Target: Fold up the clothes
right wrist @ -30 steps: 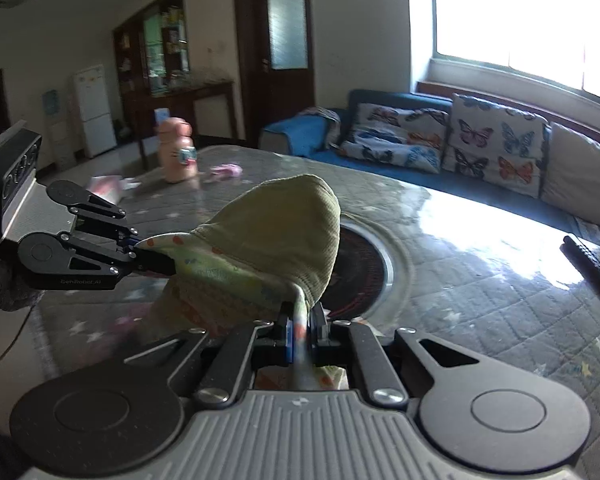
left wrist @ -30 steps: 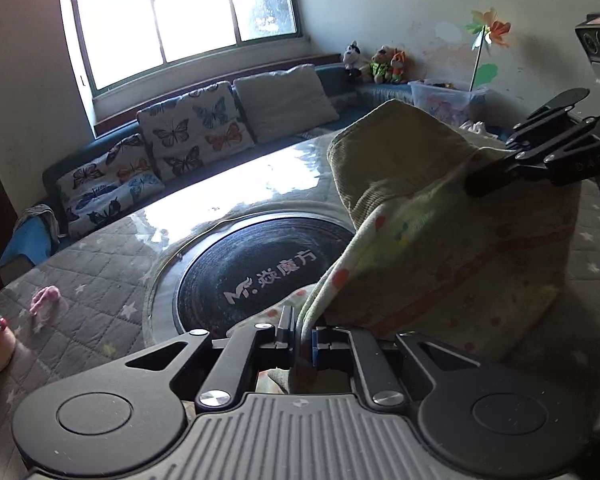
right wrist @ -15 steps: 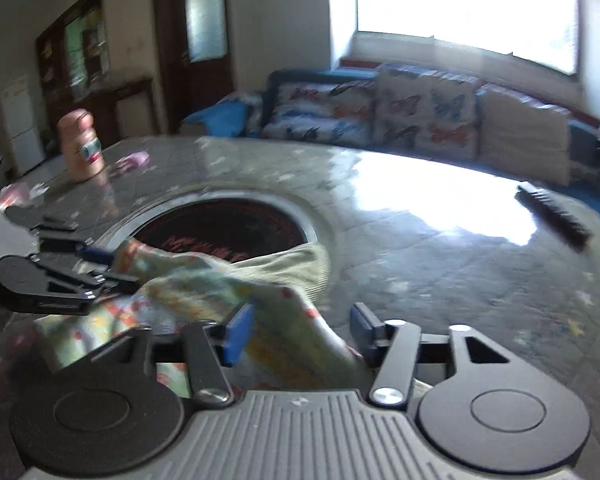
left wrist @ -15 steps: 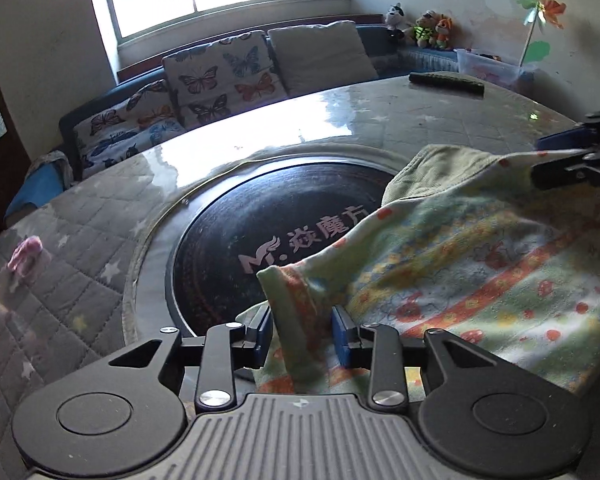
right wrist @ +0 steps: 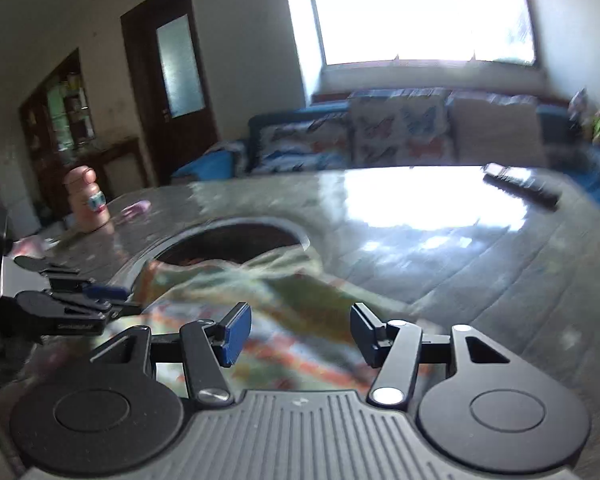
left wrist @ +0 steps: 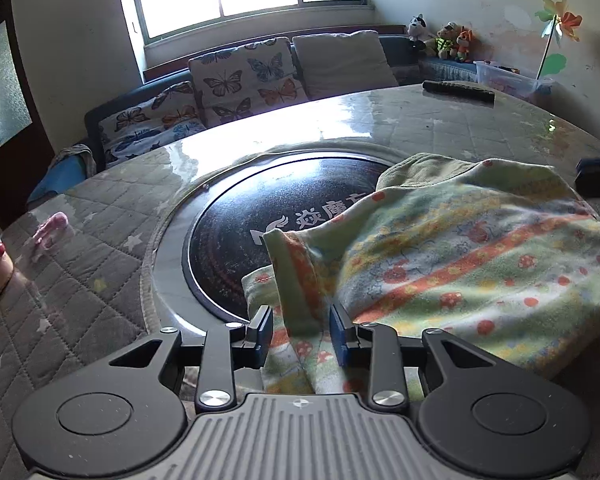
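A small child's garment [left wrist: 452, 256], pale green with orange stripes and red mushroom prints, lies folded on the round table [left wrist: 440, 128], partly over the dark round hotplate [left wrist: 236, 232]. My left gripper [left wrist: 301, 330] is open, its jaws standing on either side of a raised fold of the cloth without pinching it. My right gripper [right wrist: 296, 334] is open wide just above the garment [right wrist: 236, 300], which is blurred in the right wrist view. The left gripper also shows in the right wrist view [right wrist: 72, 300]; a bit of the right one shows at the left wrist view's right edge [left wrist: 598, 178].
A pink bottle-like toy [right wrist: 88, 204] and a small pink item [left wrist: 50, 228] sit at the table's left. A black remote [left wrist: 458, 90] lies at the far edge. A sofa with butterfly cushions [left wrist: 240, 80] stands beyond the table under the window.
Both grippers lowered the garment onto the table and opened, letting go of it. The right gripper has since drawn back and opened wider; the right view is motion-blurred.
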`<state>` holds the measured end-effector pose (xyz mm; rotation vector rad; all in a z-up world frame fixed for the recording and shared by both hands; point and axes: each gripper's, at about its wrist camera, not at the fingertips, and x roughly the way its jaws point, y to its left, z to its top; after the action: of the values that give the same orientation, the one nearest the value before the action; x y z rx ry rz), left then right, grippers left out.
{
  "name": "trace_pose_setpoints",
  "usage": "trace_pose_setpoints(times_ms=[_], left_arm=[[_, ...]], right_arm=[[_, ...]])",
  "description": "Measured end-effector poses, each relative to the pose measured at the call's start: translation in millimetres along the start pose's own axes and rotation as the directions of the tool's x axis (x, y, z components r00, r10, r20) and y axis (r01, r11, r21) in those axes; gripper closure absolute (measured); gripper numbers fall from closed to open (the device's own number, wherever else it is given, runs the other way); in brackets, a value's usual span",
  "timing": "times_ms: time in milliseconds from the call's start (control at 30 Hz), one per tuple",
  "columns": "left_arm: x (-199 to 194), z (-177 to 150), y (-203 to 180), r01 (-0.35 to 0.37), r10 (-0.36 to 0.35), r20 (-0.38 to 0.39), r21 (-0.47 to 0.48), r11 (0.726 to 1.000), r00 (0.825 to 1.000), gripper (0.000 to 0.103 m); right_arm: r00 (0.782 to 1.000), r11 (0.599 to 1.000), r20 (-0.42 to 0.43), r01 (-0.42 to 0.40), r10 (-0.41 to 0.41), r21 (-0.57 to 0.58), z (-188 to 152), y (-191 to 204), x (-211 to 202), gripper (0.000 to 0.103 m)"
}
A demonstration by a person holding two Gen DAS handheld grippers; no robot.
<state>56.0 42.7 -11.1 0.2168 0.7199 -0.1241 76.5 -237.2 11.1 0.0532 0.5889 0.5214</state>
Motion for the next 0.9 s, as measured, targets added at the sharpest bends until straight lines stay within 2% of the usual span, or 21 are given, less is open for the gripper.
trace_pose_setpoints(times_ms=[200,467,567,900], left_arm=[[-7.7,-5.3,-3.9,-0.015,0.015,0.005,-0.023,1.0,1.0,0.07],[-21.2,-13.9,-17.0,-0.043,0.043,0.001,-0.008,0.999,0.999,0.073],[-29.5,-17.5,-21.6,-0.043,0.043,-0.014,-0.019,0.999,0.999,0.074],[-54.8,-23.9,-42.2,-0.062,0.063,-0.036,0.028,0.998,0.997,0.074]], right_arm=[[0.994,1.0,-0.106,-0.006,0.005,-0.002,-21.7,-7.9,21.7,0.047],[0.993,0.985,-0.116,-0.012,-0.008,-0.173,-32.2,2.0,8.3,0.047],[0.993,0.979,-0.121,-0.029,0.005,-0.202,-35.3,1.0,4.5,0.047],[0.987,0.96,-0.158,-0.079,0.037,-0.269,-39.9,-1.2,-17.3,0.048]])
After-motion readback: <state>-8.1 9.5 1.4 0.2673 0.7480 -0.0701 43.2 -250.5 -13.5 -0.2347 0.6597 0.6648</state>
